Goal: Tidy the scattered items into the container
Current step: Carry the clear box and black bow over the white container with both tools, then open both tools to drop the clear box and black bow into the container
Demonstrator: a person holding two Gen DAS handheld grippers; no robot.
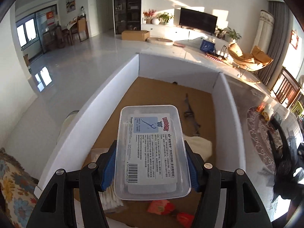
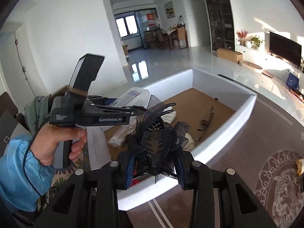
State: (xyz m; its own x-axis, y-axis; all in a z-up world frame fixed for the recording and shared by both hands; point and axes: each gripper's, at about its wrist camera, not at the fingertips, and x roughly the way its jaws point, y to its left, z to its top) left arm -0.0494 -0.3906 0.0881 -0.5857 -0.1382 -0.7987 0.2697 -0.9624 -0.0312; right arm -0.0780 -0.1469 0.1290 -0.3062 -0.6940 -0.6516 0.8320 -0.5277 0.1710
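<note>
Container [image 1: 226, 114], white-walled with a cardboard floor, sits directly beneath both claws. We judge the carry step done and the release due. Our left claw [image 1: 152, 163] clamps a clear plastic box [image 1: 152, 152] labelled "KUROMI" with a barcode; our right claw [image 2: 154, 168] is closed on a black gauze hair accessory [image 2: 157, 140]. Next: lower both inside the walls, then open.

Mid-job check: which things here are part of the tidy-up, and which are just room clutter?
Job: clear plastic floss-pick box in left gripper; black mesh bow hairpiece in right gripper; white-walled container.

Lying about: brown cardboard box, orange lounge chair, black television.
</note>
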